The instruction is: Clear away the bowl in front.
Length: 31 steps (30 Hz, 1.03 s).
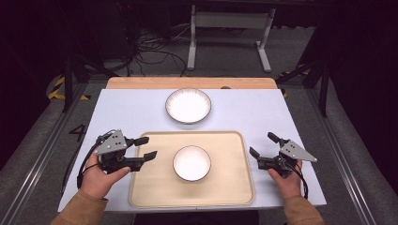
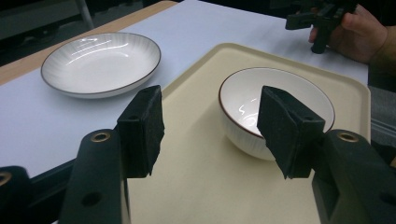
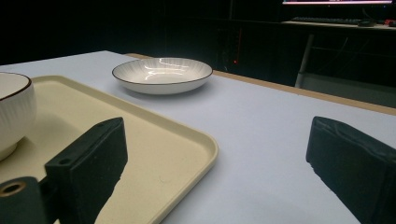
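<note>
The bowl (image 1: 191, 162), round, white and ribbed, sat mid-tray (image 1: 150, 192), a smooth beige rectangle. Left gripper (image 1: 146, 147) and right gripper (image 1: 263, 145) flanked the tray, jaws wide, empty. Beyond lay a shallow white plate (image 1: 188, 105).

— Log your count for the table, please.

— You have one tray (image 1: 234, 187), beige. One bowl (image 1: 191, 162) on it. One plate (image 1: 188, 105) beyond it.

— Tools in your hands?

— Two: your left gripper (image 1: 146, 147) and your right gripper (image 1: 263, 145). Two hands, one on each. Total dishes: two, both white.
</note>
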### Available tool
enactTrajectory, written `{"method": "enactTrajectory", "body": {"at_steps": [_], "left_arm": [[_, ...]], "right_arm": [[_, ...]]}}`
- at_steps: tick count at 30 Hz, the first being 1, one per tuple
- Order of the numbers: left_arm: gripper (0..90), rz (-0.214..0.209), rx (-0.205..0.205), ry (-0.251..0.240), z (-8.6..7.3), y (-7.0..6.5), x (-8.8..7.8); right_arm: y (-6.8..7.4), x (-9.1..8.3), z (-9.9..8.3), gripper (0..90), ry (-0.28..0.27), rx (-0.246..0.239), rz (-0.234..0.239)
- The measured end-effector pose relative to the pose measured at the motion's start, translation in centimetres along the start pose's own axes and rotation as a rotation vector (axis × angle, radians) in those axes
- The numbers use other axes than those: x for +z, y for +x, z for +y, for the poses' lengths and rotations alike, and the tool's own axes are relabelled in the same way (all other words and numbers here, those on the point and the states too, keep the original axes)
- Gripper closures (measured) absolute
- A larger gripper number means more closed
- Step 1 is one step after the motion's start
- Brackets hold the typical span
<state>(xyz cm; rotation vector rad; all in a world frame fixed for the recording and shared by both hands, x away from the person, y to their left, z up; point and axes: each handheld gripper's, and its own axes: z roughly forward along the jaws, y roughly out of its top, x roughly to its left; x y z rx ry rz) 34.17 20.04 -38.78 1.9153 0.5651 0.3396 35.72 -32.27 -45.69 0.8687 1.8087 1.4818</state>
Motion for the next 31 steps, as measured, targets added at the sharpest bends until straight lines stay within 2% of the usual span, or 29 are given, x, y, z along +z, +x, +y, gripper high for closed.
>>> {"method": "enactTrajectory", "body": {"at_steps": [2,4,8,11,16,20,31], "left_arm": [[41.1,0.018,-0.021,-0.015,-0.8,0.4,-0.4],[40.1,0.019,-0.045,-0.034,-1.6,0.8,-0.7],[38.1,0.049,-0.062,-0.043,-3.0,1.3,-1.0],[37.1,0.059,-0.092,-0.065,-4.4,1.8,-1.1],[34.0,0.084,-0.087,-0.062,-6.0,2.3,-0.8],[32.2,0.087,-0.100,-0.083,-6.9,2.6,-0.4],[29.2,0.091,-0.104,-0.097,-7.9,2.7,-0.1]], "right_arm": [[0.0,0.0,0.0,5.9,0.000,0.000,0.000],[0.0,0.0,0.0,5.9,0.001,-0.001,-0.001],[0.0,0.0,0.0,5.8,0.001,0.000,-0.001],[0.0,0.0,0.0,5.8,0.001,-0.001,0.000],[0.0,0.0,0.0,5.7,0.001,-0.001,0.001],[0.0,0.0,0.0,5.6,-0.001,-0.001,0.003],[0.0,0.0,0.0,5.6,-0.001,-0.002,0.005]]}}
